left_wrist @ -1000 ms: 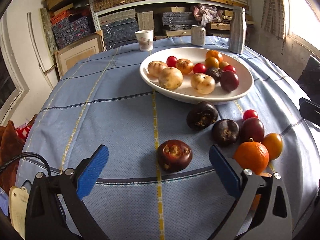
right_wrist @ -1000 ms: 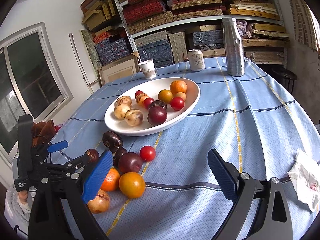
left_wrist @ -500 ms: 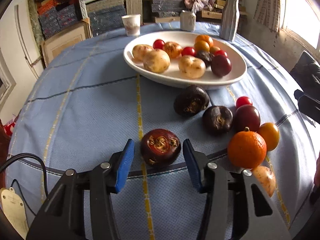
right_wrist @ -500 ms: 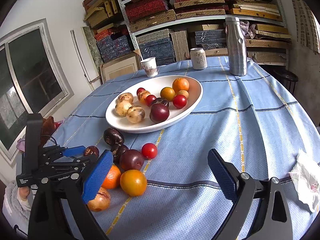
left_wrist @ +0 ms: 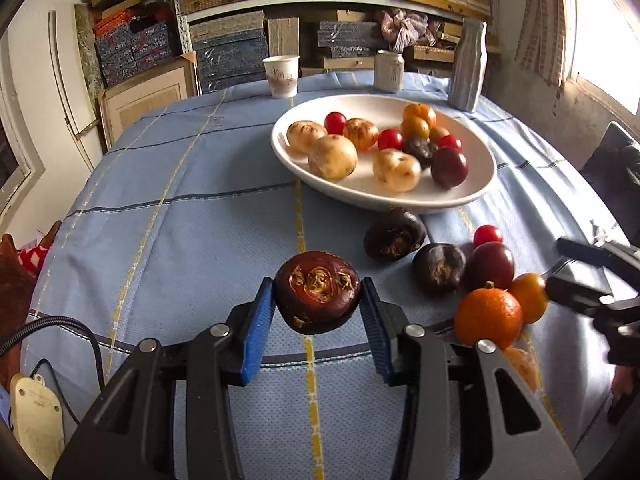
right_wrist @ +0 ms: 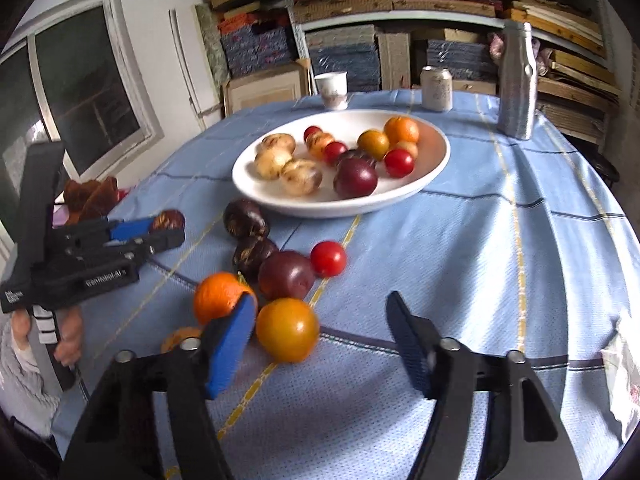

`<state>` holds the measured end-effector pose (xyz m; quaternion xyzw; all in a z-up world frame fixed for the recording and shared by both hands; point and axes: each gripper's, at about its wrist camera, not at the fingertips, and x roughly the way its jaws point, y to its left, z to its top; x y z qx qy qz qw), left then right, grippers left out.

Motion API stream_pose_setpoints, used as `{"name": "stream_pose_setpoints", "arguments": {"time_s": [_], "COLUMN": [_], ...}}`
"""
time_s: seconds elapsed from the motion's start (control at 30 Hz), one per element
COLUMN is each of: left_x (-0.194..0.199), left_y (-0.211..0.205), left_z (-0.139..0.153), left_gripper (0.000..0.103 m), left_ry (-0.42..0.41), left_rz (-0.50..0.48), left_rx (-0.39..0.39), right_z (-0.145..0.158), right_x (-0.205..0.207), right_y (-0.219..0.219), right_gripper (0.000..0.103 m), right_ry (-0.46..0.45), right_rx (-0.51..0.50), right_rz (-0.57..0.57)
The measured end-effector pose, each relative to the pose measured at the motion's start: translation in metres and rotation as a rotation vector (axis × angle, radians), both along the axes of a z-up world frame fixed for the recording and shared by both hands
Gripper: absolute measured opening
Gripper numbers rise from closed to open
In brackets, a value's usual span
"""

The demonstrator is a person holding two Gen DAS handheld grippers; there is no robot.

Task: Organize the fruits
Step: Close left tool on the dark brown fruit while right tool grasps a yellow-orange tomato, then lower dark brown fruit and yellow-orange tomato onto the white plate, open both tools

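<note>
My left gripper point(left_wrist: 316, 292) has its blue pads against both sides of a dark red-brown water chestnut point(left_wrist: 318, 292), and its jaws are still closing. It shows at the left of the right wrist view too, as the left gripper point(right_wrist: 148, 232). My right gripper point(right_wrist: 320, 308) is closing with a yellow-orange fruit point(right_wrist: 287, 329) between its fingers. The fruit sits by the left pad, and the right pad stands clear of it. Beside it lie an orange point(right_wrist: 220, 296), a dark plum point(right_wrist: 286, 274), a cherry tomato point(right_wrist: 328, 258) and two dark chestnuts point(right_wrist: 245, 219). Behind them, a white bowl point(left_wrist: 360, 194) holds several fruits.
A paper cup point(left_wrist: 281, 76), a can point(left_wrist: 389, 70) and a metal bottle point(left_wrist: 468, 66) stand at the table's far edge before full shelves. A crumpled cloth point(right_wrist: 624, 360) lies at the right edge. A person's hand point(right_wrist: 68, 340) holds the left gripper.
The left jaws closed from wide apart onto the water chestnut. The right gripper moved down and left over the yellow-orange fruit, and its jaws narrowed.
</note>
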<state>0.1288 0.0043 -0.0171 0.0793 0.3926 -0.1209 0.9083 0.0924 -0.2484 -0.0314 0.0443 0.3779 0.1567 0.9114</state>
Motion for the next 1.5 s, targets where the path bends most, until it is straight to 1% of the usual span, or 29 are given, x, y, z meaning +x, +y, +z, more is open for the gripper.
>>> {"name": "stream_pose_setpoints", "arguments": {"time_s": [0.1,0.2,0.3,0.37,0.43,0.63,0.7,0.8,0.87,0.93,1.0,1.03,1.13,1.23,1.33,1.5], "left_x": [-0.001,-0.001,-0.001,-0.001,-0.001,-0.002,-0.002,-0.003,-0.001,0.005,0.012,0.019,0.039,0.064,0.092,0.145], "left_y": [-0.002,-0.003,-0.004,-0.005,-0.006,-0.006,-0.006,-0.003,-0.001,-0.002,-0.003,-0.005,-0.010,-0.019,-0.026,-0.034], "left_z": [0.001,0.001,0.000,-0.002,-0.003,-0.003,-0.002,0.006,0.014,0.030,0.049,0.065,0.098,0.116,0.116,0.096], "left_gripper": [0.042,0.042,0.042,0.042,0.042,0.042,0.042,0.042,0.042,0.042,0.042,0.042,0.042,0.042,0.042,0.042], "left_ry": [0.000,0.003,0.009,0.013,0.014,0.012,0.003,-0.031,-0.057,-0.081,-0.110,-0.135,-0.170,-0.181,-0.165,-0.116], "left_rz": [-0.011,-0.014,-0.016,-0.020,-0.022,-0.022,-0.020,0.000,0.028,0.043,0.055,0.062,0.071,0.078,0.085,0.125], "left_rx": [0.000,0.003,0.004,0.007,0.011,0.011,0.010,0.005,0.010,0.016,0.018,0.020,-0.008,-0.040,-0.059,-0.063], "right_z": [-0.003,-0.007,-0.013,-0.014,-0.015,-0.013,-0.008,0.008,0.015,0.025,0.047,0.061,0.103,0.129,0.133,0.115], "right_x": [0.000,0.000,0.002,0.003,0.002,0.001,-0.002,-0.009,-0.008,-0.006,-0.001,0.002,0.015,0.033,0.058,0.109], "right_y": [0.004,0.011,0.017,0.015,0.015,0.017,0.014,0.003,-0.004,-0.009,-0.014,-0.016,-0.018,-0.017,-0.015,-0.011], "right_gripper": [0.055,0.054,0.051,0.047,0.038,0.037,0.037,0.037,0.037,0.037,0.037,0.037,0.037,0.037,0.037,0.037], "right_ry": [0.016,0.037,0.070,0.086,0.094,0.090,0.061,-0.039,-0.061,-0.081,-0.118,-0.146,-0.224,-0.274,-0.280,-0.228], "right_rx": [-0.001,0.002,0.003,0.038,0.060,0.063,0.073,0.079,0.088,0.094,0.090,0.079,0.047,0.032,0.032,0.036], "right_rz": [0.024,0.072,0.105,0.116,0.134,0.137,0.123,0.066,0.039,0.018,0.003,-0.004,-0.018,-0.031,-0.039,-0.056]}}
